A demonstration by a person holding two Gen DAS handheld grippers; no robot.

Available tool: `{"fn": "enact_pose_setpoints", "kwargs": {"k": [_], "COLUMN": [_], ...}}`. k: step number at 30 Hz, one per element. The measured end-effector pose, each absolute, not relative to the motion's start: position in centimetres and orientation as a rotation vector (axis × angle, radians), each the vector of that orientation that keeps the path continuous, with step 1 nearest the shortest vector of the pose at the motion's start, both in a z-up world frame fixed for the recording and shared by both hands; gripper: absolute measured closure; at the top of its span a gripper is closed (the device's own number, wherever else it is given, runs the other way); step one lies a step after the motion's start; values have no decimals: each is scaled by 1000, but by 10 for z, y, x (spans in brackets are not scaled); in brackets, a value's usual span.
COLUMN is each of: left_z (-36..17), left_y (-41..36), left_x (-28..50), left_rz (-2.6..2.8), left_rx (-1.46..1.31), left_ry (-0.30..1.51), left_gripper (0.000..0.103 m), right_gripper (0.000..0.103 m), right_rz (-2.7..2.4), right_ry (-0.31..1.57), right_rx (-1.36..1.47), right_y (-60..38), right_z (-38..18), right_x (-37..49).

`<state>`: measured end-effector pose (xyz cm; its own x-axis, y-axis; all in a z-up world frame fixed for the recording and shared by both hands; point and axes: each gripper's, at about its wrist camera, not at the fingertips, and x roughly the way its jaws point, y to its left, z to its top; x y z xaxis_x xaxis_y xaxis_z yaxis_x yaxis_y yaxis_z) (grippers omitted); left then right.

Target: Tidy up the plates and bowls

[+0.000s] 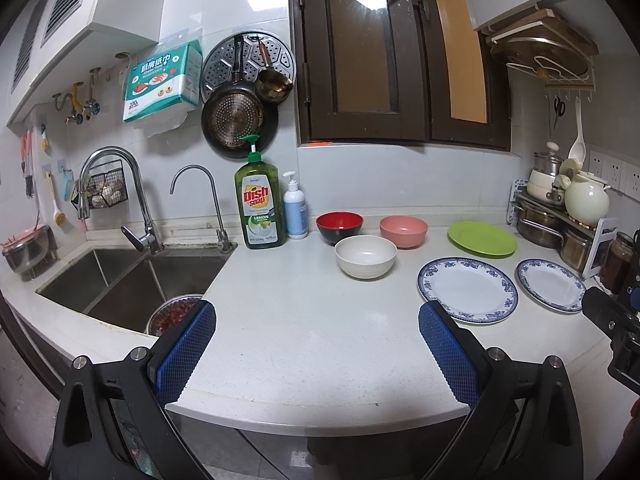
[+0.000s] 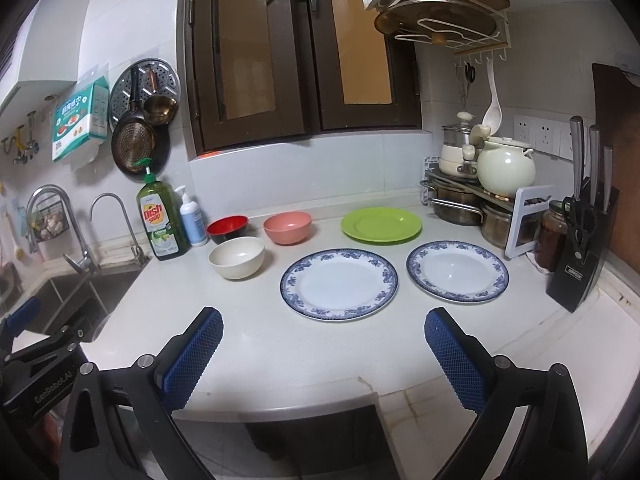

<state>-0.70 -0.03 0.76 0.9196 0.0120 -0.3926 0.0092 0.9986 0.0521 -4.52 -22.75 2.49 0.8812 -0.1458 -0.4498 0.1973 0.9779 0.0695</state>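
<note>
A white kitchen worktop (image 2: pixel 248 332) beside the sink (image 1: pixel 132 280) is carrying three bowls (image 2: pixel 237 258) and three plates (image 2: pixel 339 284), all lying apart; both grippers' fingers (image 1: pixel 188 350) (image 2: pixel 456 364) are hovering spread wide at its front edge, grasping nothing

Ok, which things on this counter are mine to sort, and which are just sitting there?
For the job: red bowl, pink bowl, cream bowl, green plate, left blue-rimmed plate, right blue-rimmed plate.

Just sitting there: dish soap, lotion bottle, knife block, jar, pot rack, sink.
</note>
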Motion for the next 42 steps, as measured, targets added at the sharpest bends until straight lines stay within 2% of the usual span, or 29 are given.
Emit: {"fn": "enact_pose_setpoints", "kwargs": {"k": [42], "left_z": [19], "left_y": [-8], "left_x": [-8], "left_rz": [0], "left_rx": [44], "left_ry": [366], "left_gripper": [0], "right_gripper": [1], "right_rz": [-168], "right_ry": [445], "right_rx": [127], "right_y": [-233], "right_z": [27], "right_x": [-44]}}
